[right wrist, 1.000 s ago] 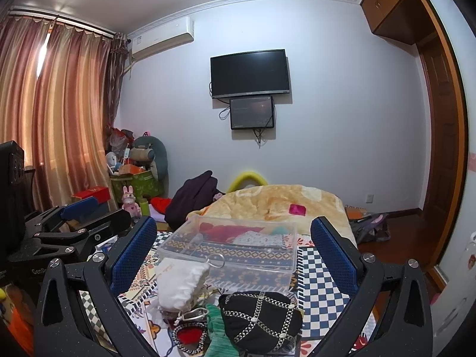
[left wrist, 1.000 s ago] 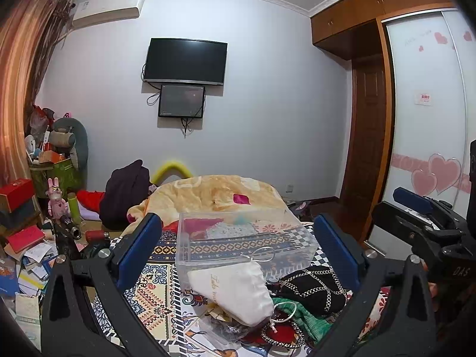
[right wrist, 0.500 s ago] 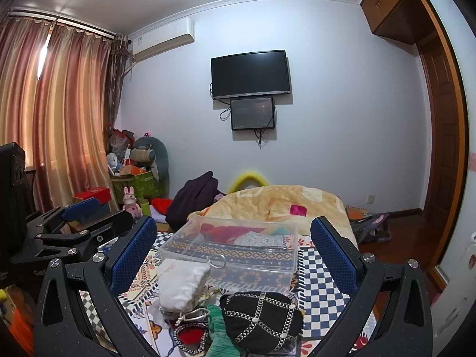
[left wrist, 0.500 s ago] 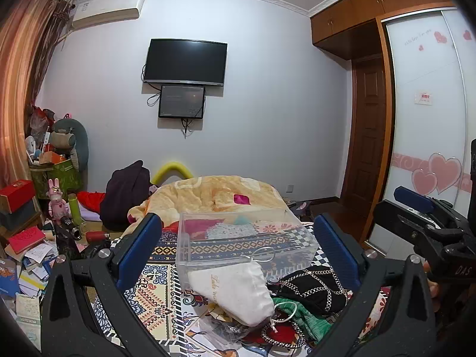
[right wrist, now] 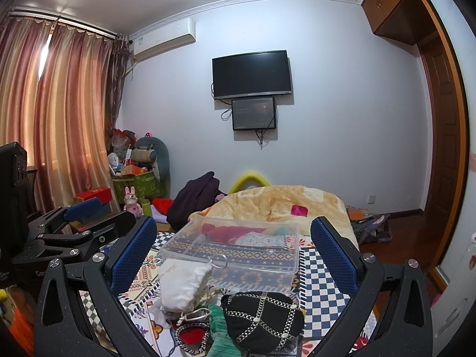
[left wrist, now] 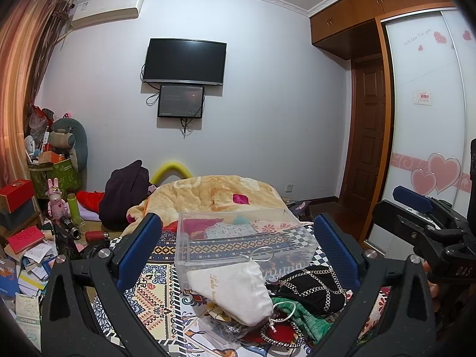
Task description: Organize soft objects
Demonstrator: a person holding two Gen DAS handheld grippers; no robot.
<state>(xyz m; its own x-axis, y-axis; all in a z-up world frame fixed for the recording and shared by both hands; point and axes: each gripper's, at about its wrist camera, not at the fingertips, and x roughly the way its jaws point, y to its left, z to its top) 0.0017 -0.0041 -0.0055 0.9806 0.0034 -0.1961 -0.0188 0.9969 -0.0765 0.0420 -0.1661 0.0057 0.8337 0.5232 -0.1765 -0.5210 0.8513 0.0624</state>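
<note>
A clear plastic box [left wrist: 238, 238] [right wrist: 235, 247] stands on the patterned bedspread. In front of it lie a white drawstring pouch [left wrist: 235, 291] [right wrist: 181, 282], a black pouch with chain trim [left wrist: 312, 288] [right wrist: 261, 318], a green cloth [left wrist: 300, 318] [right wrist: 220, 330] and a red piece with braided edge [right wrist: 190, 336]. My left gripper [left wrist: 238, 250] is open and empty, above and behind the pile. My right gripper [right wrist: 235, 250] is open and empty, also above the pile. Each gripper shows at the edge of the other's view.
A yellow blanket [left wrist: 214, 193] is heaped behind the box. A dark garment [left wrist: 125, 190] lies at its left. Clutter of boxes, books and toys [left wrist: 26, 238] fills the left floor. A wardrobe [left wrist: 428, 148] stands on the right.
</note>
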